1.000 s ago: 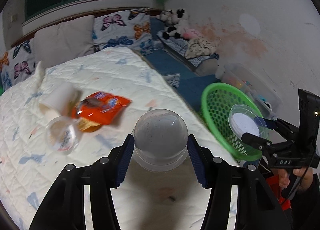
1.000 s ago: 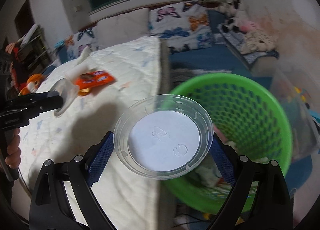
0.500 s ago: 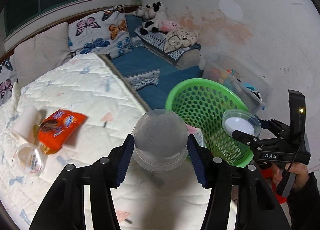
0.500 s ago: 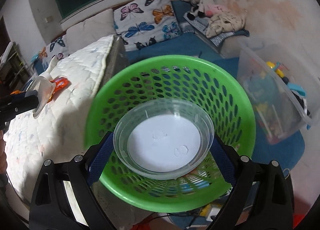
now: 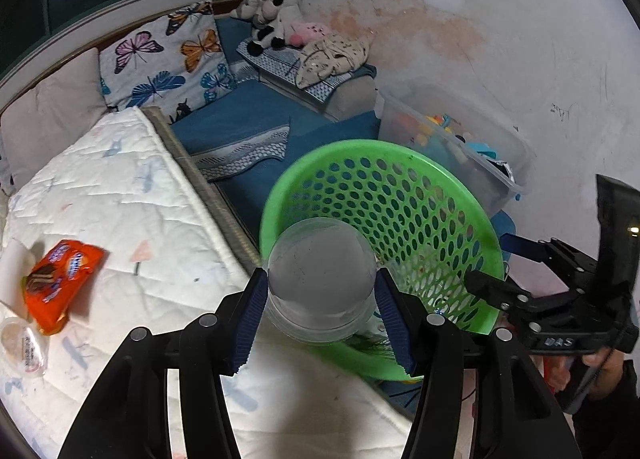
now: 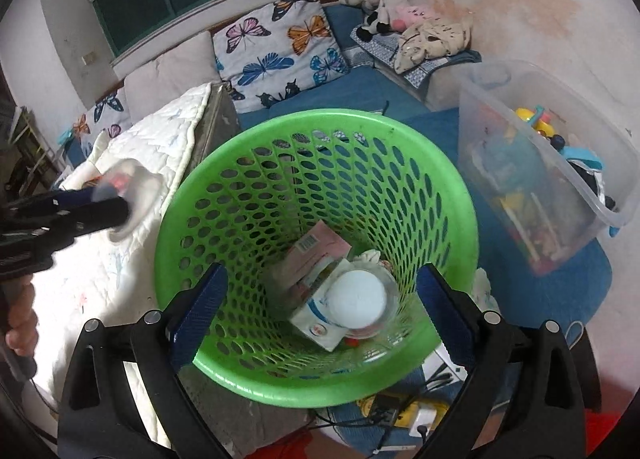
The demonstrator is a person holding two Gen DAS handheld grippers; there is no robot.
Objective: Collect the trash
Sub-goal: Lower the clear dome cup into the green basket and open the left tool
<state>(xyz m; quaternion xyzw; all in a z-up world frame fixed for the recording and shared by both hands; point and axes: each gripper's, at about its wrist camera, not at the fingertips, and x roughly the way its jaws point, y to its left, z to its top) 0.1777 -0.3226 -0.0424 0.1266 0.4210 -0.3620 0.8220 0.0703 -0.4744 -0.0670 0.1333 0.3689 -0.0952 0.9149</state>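
Clear plastic is clamped between the blue pads of the left gripper (image 5: 322, 301): a cup (image 5: 322, 279), held at lower centre of the left view over the basket's (image 5: 404, 163) near rim. At lower centre of the right view the right gripper (image 6: 320, 299) is seen spread open and empty, and a lid (image 6: 362, 299) lies on cartons (blurred) at the basket's bottom. An orange wrapper (image 5: 60, 279) is left on the mattress (image 5: 140, 199) at left.

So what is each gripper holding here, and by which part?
The left gripper holds a clear cup by its side walls. The right gripper is open over the basket, holding nothing.
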